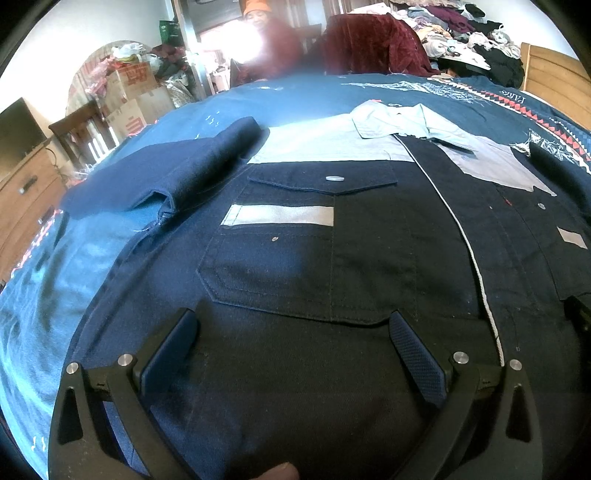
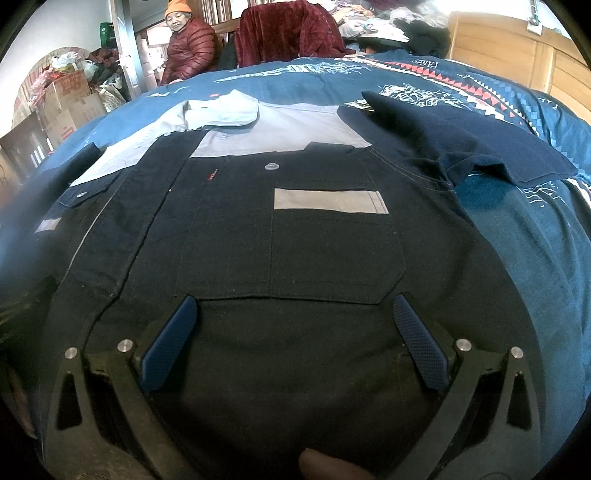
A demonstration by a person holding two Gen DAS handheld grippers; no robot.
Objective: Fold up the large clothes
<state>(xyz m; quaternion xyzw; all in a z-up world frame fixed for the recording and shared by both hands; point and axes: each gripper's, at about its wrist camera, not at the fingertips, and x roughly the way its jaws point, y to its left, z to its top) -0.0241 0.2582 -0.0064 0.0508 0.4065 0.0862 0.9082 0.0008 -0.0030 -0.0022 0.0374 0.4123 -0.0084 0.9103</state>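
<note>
Over the lower front of a dark navy work jacket [image 1: 369, 258], the left gripper [image 1: 293, 325] hangs with its two blue-padded fingers [image 1: 417, 362] spread wide, nothing between them. The right gripper [image 2: 295, 310] is the same — fingers [image 2: 419, 343] far apart, empty, just below a chest pocket [image 2: 332, 251] with a grey stripe. Whether the pads touch the cloth cannot be told. The jacket lies face up, grey collar [image 2: 221, 110] away from the cameras, both sleeves folded inward, on a blue patterned bedspread [image 2: 535, 258]. Beyond the bed — a seated person in a red padded coat [image 2: 190, 48], cardboard boxes [image 1: 133, 96], a maroon garment [image 1: 373, 44] and piled clothes [image 1: 461, 29].
</note>
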